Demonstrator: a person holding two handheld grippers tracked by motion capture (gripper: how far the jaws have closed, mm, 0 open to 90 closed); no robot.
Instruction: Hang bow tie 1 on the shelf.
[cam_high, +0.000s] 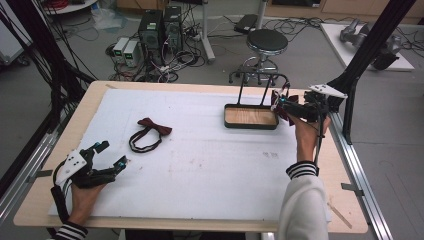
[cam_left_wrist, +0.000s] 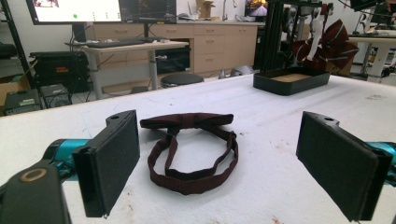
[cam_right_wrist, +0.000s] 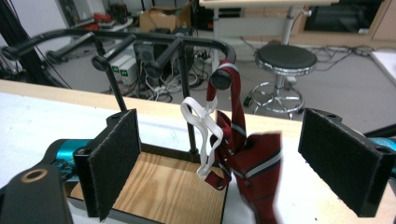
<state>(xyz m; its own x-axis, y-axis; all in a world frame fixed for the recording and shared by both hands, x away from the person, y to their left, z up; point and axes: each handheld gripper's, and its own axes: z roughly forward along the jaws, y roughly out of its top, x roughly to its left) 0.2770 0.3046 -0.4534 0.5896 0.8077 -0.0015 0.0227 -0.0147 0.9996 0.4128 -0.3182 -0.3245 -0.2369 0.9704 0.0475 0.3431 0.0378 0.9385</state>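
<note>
Forearms in striped cuffs are coming in from the bottom of the high view, each hand carrying a claw over the table, whose top is lying under a white sheet. Toward the far right of that sheet a black tray with a wooden floor is sitting, and a black rack of round-ended pegs is rising from its far side. From one of those pegs a striped red tie with a white strap is hanging, draped beside the tray's right end. The right claw is hovering right at that tie with its jaws standing wide; in the right gripper view the tie is dangling between the two pads without either pad pressing on it. Well apart, on the left half of the sheet, a dark maroon bow tie is lying flat with its band looped toward the person. The left claw is resting near the front left corner, jaws spread wide and holding nothing, pointing at the bow tie, which is showing between its pads in the left gripper view.
</note>
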